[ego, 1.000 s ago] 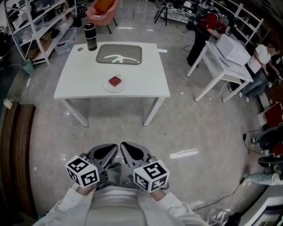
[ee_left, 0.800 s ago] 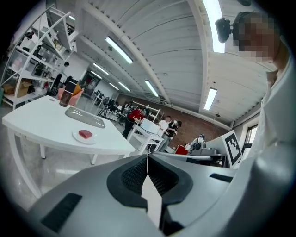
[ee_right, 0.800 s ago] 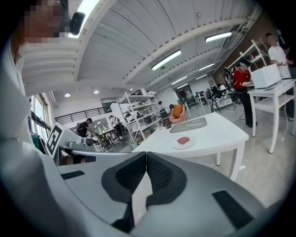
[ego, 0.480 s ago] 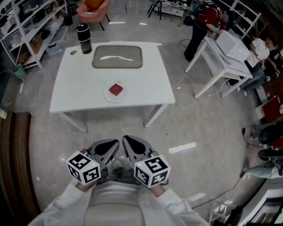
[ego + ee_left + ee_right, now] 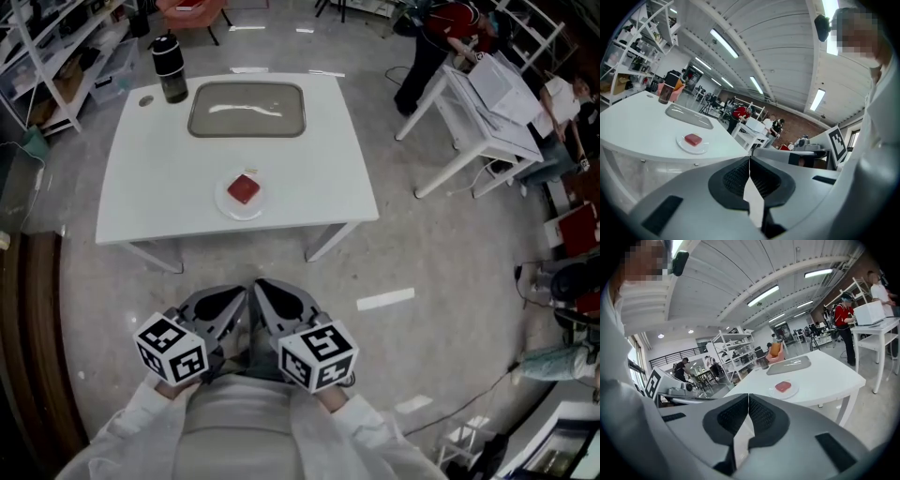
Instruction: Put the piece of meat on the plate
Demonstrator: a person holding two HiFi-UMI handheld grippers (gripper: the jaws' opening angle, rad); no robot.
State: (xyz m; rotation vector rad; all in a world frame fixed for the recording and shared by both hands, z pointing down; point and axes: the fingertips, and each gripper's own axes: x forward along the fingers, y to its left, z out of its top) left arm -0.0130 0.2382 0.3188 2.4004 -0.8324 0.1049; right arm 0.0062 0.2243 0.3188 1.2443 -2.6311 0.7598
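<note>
Shiny grey floor, white counter mid-room, metal shelving along the left, ceiling strip lights on.

A dark bottle stands beside a grey tray on the white table.

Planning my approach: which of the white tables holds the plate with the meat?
The square table straight ahead: its plate sits near a grey tray and dark bottle. The smaller table stands off right.

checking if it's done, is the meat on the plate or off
On the plate: the red meat lies in the middle of the white plate on the table.
</note>
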